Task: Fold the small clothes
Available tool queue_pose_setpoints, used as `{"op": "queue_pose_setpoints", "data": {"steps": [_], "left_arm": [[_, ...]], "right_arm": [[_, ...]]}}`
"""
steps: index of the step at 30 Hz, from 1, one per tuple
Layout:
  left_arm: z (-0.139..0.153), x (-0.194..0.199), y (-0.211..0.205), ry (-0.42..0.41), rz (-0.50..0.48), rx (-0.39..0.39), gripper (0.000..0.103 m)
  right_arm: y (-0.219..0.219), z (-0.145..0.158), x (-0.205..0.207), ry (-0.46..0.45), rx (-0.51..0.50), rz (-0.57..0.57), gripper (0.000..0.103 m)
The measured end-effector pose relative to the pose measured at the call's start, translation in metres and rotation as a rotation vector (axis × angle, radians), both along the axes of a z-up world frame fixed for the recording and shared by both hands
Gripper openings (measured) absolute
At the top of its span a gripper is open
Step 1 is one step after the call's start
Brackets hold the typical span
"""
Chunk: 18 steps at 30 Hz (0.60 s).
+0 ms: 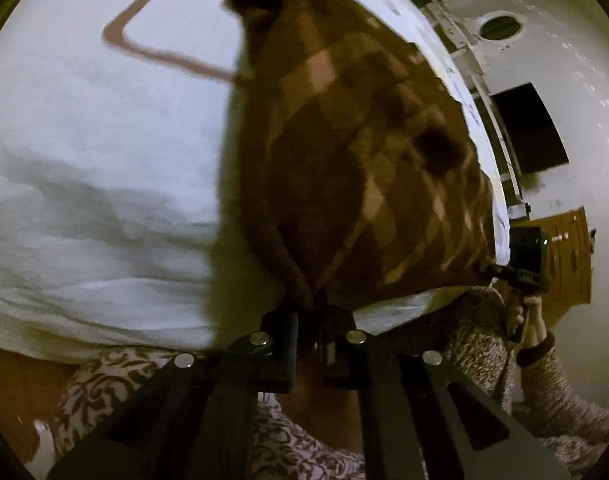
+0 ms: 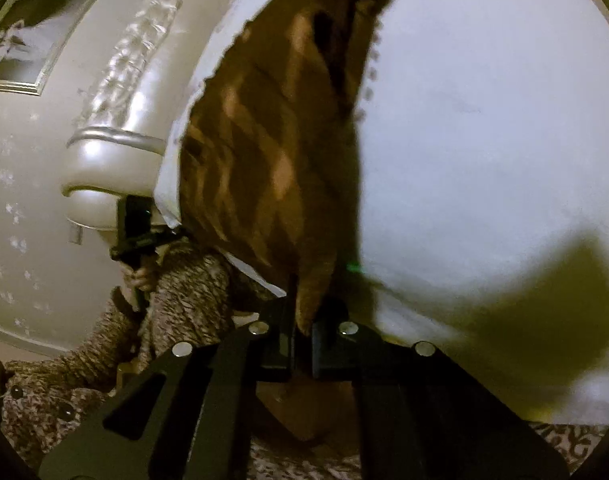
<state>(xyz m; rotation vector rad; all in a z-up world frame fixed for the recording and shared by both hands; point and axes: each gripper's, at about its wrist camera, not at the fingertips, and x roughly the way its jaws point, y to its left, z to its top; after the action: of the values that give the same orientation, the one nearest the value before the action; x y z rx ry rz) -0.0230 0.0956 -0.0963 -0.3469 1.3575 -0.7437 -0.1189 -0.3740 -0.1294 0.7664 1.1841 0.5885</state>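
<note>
White bed sheet (image 1: 84,152) lies beyond; your left hand-held gripper (image 1: 310,320) and right hand-held gripper (image 2: 304,320) each pinch the soft, light brown cloth (image 1: 344,140) by an edge.

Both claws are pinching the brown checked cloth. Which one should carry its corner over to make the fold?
Hard to pick: probably both together. The left gripper and the right gripper are each shut on a near corner of the brown checked cloth, lying on the white sheet. Neither looks better placed.
</note>
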Motion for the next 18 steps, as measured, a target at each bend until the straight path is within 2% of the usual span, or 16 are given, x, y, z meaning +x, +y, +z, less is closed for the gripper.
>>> {"op": "queue_pose_setpoints", "data": {"steps": [7,10,18], "left_arm": [[0.027,-0.011,0.011,0.001,0.049,-0.177,0.006],[0.046,-0.021,0.022,-0.028,0.073,-0.252,0.006],[0.101,-0.043,0.061,-0.128,0.186,-0.518,0.004]], "right_arm": [[-0.002,0.032,-0.015,-0.077,0.079,-0.034,0.004],[-0.006,0.045,-0.023,-0.106,0.120,-0.050,0.004],[-0.020,0.087,-0.051,-0.219,0.266,-0.088,0.004]]}}
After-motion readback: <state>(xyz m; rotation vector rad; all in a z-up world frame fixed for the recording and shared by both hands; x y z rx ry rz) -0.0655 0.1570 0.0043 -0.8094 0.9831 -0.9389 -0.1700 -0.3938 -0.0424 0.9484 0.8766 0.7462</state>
